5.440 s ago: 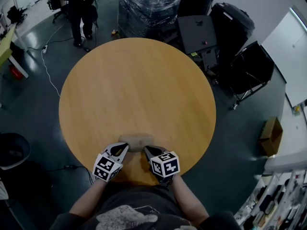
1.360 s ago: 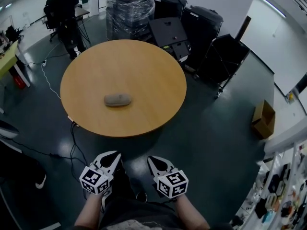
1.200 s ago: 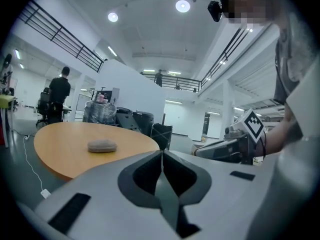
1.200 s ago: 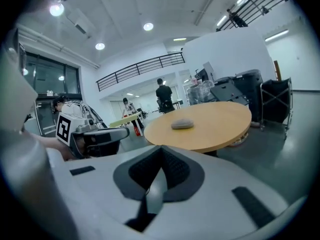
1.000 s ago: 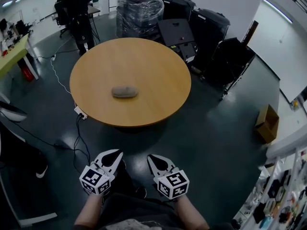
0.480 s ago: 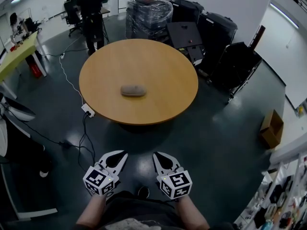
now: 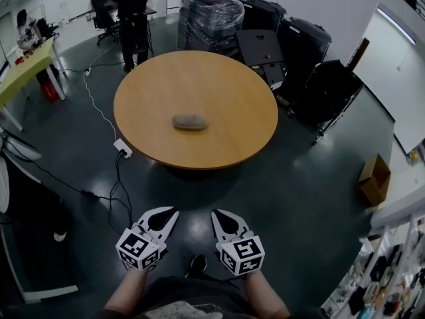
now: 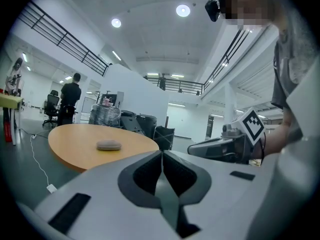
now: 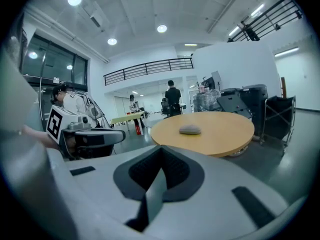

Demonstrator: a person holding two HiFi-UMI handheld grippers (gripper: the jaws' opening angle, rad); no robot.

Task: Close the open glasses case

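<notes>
The grey glasses case [image 7: 190, 121] lies shut near the middle of the round wooden table [image 7: 226, 138]. I stand well back from the table. My left gripper [image 7: 170, 212] and right gripper [image 7: 218, 214] hang side by side over the dark floor, far short of the table's near edge. Both are shut with nothing between their jaws. In the left gripper view the case [image 8: 109, 145] is a small lump on the distant table, beyond the gripper [image 8: 162, 156]. The right gripper view shows the case [image 9: 190, 130] the same way, past the gripper [image 9: 161, 151].
A person in black [image 7: 136, 5] stands at the far side of the room. A wrapped pallet [image 7: 211, 12] and black cases [image 7: 302, 38] stand behind the table. A power strip with cable [image 7: 122, 148] lies on the floor at the table's left. A cardboard box [image 7: 374, 179] sits at right.
Five seconds ago both grippers were at the case on the table's near edge. Since then I have backed away; over the last second the grippers have stayed shut and low.
</notes>
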